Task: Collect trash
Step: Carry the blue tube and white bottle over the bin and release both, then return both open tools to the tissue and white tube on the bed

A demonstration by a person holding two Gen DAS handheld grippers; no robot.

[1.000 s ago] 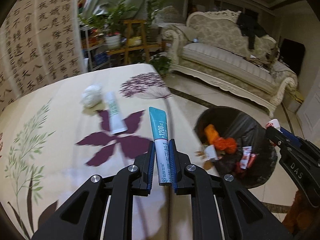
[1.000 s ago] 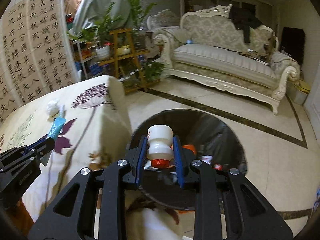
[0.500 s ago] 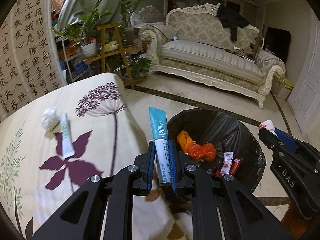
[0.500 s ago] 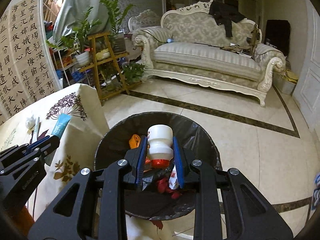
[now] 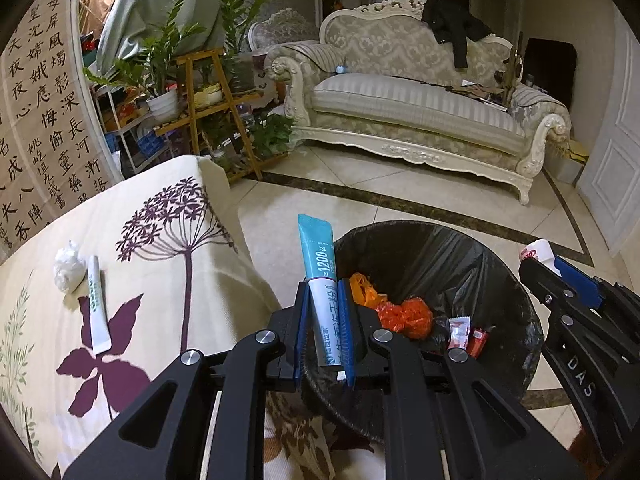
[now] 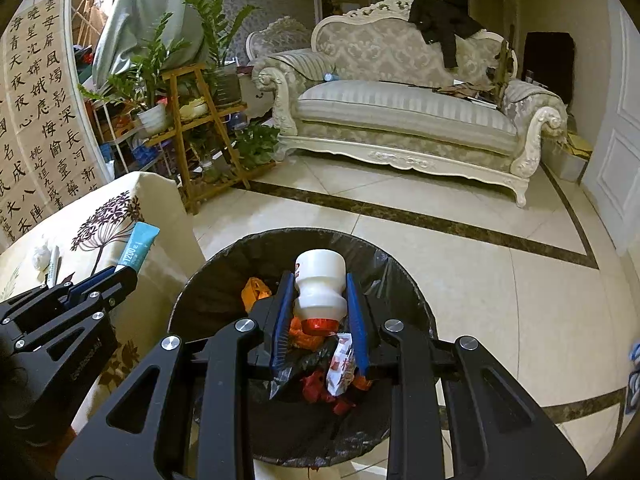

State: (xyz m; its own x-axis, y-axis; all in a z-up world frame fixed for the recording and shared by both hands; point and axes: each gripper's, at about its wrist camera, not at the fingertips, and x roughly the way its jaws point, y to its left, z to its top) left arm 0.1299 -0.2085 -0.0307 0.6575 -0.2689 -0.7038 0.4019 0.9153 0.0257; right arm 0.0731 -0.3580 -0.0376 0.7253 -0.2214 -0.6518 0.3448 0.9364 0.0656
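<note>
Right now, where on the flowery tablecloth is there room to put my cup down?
The cream flowered tablecloth is bare around the purple dandelion print, toward the table's corner. It is crowded further left, where the crumpled white tissue and small white tube lie together.

A teal-and-white tube (image 5: 322, 280) sits between black tongs with blue pads (image 5: 347, 320); a white bottle (image 6: 320, 286) shows a red cap. The bin (image 5: 500, 264) is lined in black, holding orange and red wrappers (image 5: 404, 314). The tabletop (image 5: 224, 280) wears cream cloth printed with purple flowers and green sprigs.
</note>
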